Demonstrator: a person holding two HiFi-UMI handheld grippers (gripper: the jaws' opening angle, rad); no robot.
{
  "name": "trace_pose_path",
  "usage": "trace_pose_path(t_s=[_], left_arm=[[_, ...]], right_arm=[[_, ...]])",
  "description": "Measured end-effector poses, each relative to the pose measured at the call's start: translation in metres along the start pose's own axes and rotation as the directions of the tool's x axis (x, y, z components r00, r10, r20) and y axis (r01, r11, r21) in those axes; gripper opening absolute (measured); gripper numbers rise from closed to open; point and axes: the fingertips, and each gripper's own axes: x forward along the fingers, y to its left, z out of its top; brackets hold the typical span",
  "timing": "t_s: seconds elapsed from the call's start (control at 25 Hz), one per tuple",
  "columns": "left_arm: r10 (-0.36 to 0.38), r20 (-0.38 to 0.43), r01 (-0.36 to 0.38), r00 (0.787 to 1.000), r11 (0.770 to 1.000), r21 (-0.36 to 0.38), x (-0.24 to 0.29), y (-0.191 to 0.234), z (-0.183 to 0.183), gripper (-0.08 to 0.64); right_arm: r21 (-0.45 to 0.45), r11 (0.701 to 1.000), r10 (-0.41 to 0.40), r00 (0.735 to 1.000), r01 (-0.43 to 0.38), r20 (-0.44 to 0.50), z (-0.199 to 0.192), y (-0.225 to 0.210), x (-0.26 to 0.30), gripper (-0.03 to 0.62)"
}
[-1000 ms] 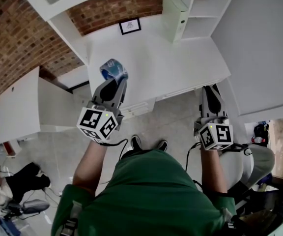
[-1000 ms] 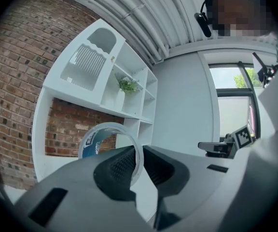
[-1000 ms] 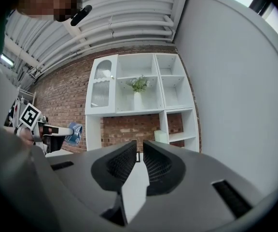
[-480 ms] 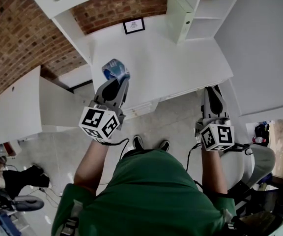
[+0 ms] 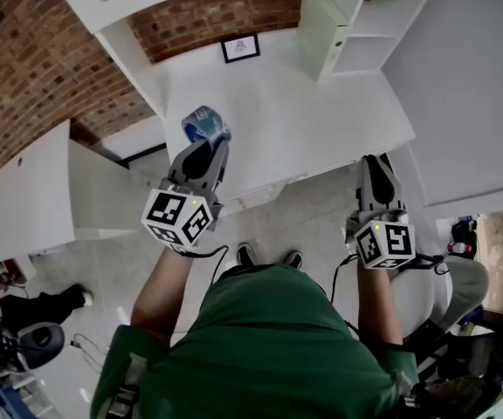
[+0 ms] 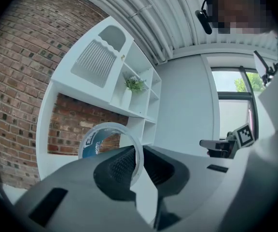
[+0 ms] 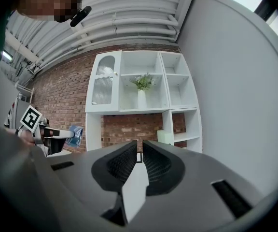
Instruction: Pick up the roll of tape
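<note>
The roll of tape [image 5: 203, 127], clear with a blue label, is held on edge above the near left part of the white desk [image 5: 313, 120]. My left gripper [image 5: 206, 149] is shut on it. In the left gripper view the roll's rim [image 6: 107, 140] is pinched between the ribbed pads [image 6: 122, 167] and sticks out to the left. My right gripper [image 5: 375, 159] hangs level beyond the desk's front edge, its jaws together with nothing in them. The right gripper view shows its pads [image 7: 124, 162] almost touching, and the left gripper [image 7: 57, 135] with the tape [image 7: 75, 134] at the far left.
A small framed picture [image 5: 241, 48] leans against the brick wall [image 5: 33, 68] at the back of the desk. A white shelf unit [image 5: 343, 24] stands at the back right, with a vase of greenery [image 7: 142, 90]. A lower white cabinet [image 5: 33, 190] is at the left. Someone's legs [image 5: 37, 304] lie on the floor at the lower left.
Both grippers have drifted slightly along the desk, the left still clamped on the tape. The person on the floor at the lower left has slid further out of view.
</note>
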Motion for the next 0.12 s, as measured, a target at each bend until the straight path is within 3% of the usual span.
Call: trace_pose_path(t_s=[0.12], left_arm=[[-0.005, -0.001, 0.005, 1.0, 1.0, -0.001, -0.0025, 0.0099, 0.0006, 0.061]], right_arm=[[-0.005, 1.0, -0.001, 1.0, 0.001, 0.003, 0.0008, 0.0098, 0.0048, 0.054]])
